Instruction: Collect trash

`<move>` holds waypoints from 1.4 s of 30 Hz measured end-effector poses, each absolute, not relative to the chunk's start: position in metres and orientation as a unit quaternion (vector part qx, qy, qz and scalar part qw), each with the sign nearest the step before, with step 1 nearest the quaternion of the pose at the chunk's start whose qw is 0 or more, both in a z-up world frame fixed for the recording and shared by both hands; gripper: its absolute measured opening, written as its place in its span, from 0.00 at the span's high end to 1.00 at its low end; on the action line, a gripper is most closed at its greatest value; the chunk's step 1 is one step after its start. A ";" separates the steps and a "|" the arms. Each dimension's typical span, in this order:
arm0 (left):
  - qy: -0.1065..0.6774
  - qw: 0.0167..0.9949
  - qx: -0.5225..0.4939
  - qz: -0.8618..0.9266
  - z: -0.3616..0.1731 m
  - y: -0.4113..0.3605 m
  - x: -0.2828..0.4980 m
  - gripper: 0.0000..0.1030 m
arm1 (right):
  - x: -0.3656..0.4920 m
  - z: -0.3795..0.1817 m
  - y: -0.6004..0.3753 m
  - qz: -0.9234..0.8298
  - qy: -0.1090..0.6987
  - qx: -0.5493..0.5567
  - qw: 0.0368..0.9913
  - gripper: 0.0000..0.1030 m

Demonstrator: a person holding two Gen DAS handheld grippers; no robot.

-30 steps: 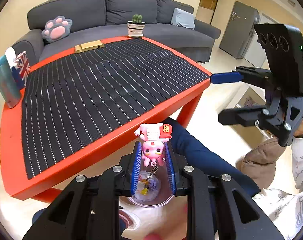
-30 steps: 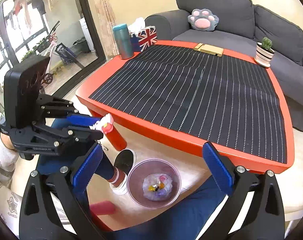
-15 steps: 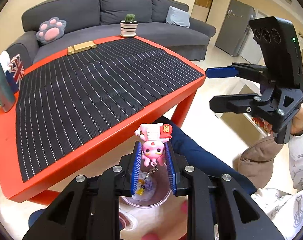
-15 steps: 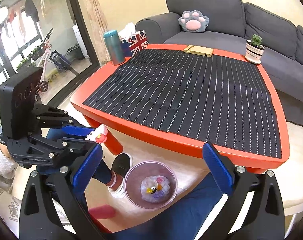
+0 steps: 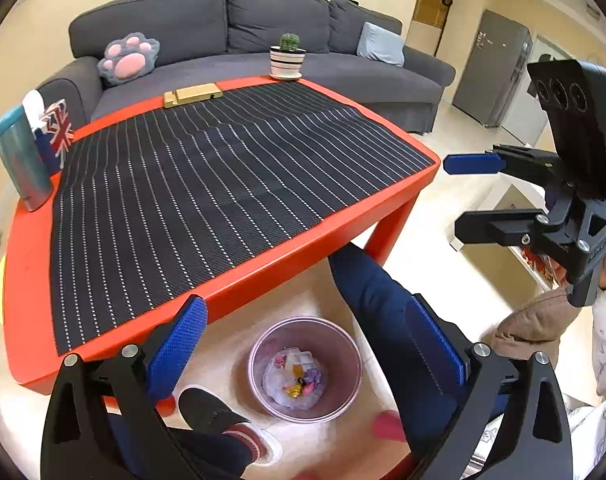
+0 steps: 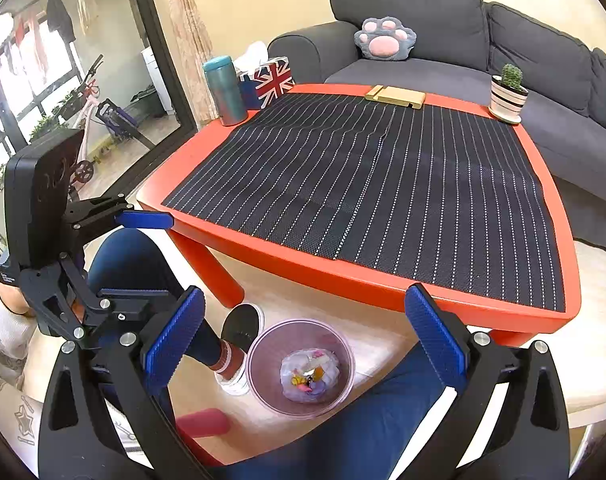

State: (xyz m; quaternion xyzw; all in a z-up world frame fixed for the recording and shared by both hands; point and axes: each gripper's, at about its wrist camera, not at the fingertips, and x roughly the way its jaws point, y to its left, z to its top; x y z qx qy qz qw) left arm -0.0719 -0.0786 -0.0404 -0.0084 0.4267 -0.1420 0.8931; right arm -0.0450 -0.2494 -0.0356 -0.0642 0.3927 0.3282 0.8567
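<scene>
Pink-tinted bin (image 5: pixel 305 368) sits beneath left tool (image 5: pixel 307 344), jaws just sprung wide, empty; right tool (image 6: pixel 303 336) open. Drop step done. Next: seek remaining trash on tabletop (image 5: pixel 31 280).

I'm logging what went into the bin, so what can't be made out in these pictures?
- Bin contents, both views: too small and jumbled; single items cannot be told apart.
- Pink thing on the floor, both views: blurred, partly behind the right gripper or left gripper.
- Floor under the table: hidden by the tabletop.
</scene>
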 end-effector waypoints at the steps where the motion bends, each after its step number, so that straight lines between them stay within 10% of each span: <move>1: 0.426 0.894 -0.010 -0.138 -0.040 -0.077 -0.072 0.07 | -0.045 -0.036 -0.249 0.329 0.393 -0.064 0.856 0.05; 42: 0.364 0.929 -0.044 -0.047 0.010 -0.015 -0.006 0.06 | 0.038 0.007 -0.205 0.292 0.340 -0.081 0.890 0.04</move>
